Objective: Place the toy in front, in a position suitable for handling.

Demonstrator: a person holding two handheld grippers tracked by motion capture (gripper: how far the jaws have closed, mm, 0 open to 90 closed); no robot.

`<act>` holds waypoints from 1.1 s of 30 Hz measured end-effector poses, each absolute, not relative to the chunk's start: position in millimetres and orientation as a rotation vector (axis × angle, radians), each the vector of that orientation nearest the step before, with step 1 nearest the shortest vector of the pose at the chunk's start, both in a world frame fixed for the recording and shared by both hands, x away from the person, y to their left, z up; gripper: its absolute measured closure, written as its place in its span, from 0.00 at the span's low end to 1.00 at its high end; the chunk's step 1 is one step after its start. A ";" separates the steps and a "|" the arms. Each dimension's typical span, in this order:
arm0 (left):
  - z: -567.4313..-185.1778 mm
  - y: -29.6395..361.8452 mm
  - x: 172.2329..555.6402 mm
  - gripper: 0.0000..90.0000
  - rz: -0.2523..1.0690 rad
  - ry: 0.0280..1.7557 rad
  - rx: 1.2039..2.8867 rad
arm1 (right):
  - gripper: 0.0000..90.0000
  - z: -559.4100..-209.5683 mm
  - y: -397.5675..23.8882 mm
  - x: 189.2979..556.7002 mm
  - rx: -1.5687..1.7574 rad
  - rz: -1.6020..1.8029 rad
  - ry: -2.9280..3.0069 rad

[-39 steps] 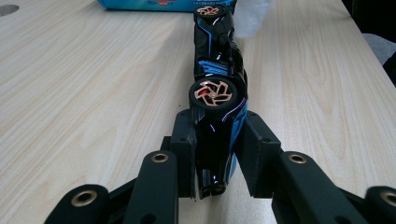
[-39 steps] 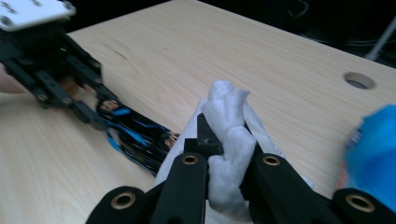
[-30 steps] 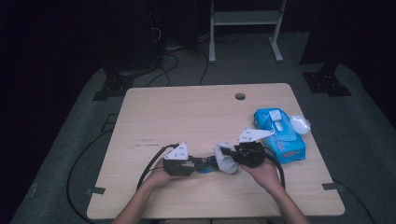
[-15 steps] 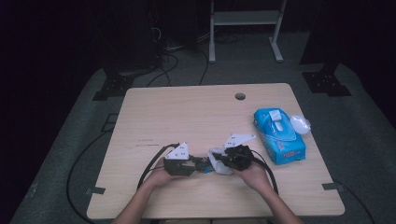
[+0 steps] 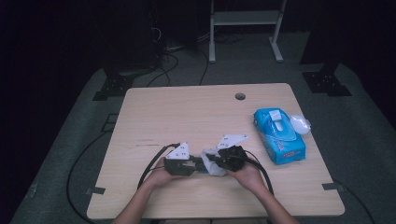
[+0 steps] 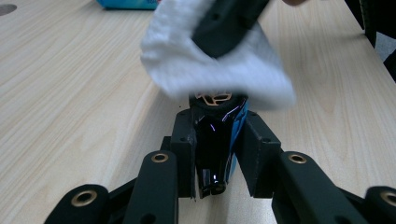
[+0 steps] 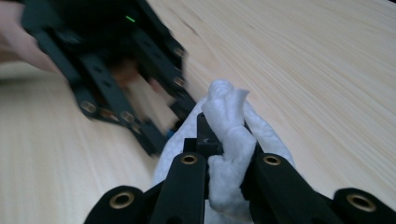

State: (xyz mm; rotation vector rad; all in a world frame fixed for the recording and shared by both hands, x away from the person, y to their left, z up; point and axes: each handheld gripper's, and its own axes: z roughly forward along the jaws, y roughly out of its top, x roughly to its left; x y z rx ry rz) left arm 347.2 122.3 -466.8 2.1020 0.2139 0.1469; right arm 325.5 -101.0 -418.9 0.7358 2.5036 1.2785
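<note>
Gripping a dark glossy object [image 6: 215, 140], left claw [image 6: 215, 135]; right claw [image 7: 224, 154] clamping white wipe [image 7: 231, 135]

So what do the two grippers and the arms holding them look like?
Both the left gripper and the right gripper are black, each topped by a grey three-cornered plate with small dark marks and trailing a black cable. Their fingers are black linkages with brass-coloured rivets. The forearms are bare, no sleeves.
</note>
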 end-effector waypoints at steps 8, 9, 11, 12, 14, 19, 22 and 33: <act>-467.2 123.3 347.6 0.77 0.144 0.216 2.100 | 0.95 -421.5 -105.1 330.6 0.752 1.221 2.480; -467.3 123.1 348.2 0.77 0.142 0.216 2.100 | 0.95 -420.9 -113.5 332.7 0.808 1.216 2.469; -467.2 122.6 348.3 0.77 0.144 0.215 2.101 | 0.95 -419.8 -114.0 331.1 0.815 1.286 2.459; -467.2 121.0 347.9 0.77 0.144 0.219 2.100 | 0.95 -418.6 -109.8 328.8 0.794 1.348 2.458; -467.0 120.3 347.6 0.77 0.145 0.220 2.101 | 0.95 -418.7 -98.4 325.8 0.741 1.358 2.475; -467.2 121.1 347.3 0.77 0.144 0.220 2.102 | 0.95 -425.5 -92.3 327.0 0.717 1.293 2.506; -467.6 121.5 348.1 0.77 0.138 0.220 2.100 | 0.95 -424.1 -112.6 328.4 0.776 1.250 2.452; -467.9 122.1 349.2 0.77 0.136 0.219 2.100 | 0.95 -423.2 -161.8 331.2 0.933 1.176 2.371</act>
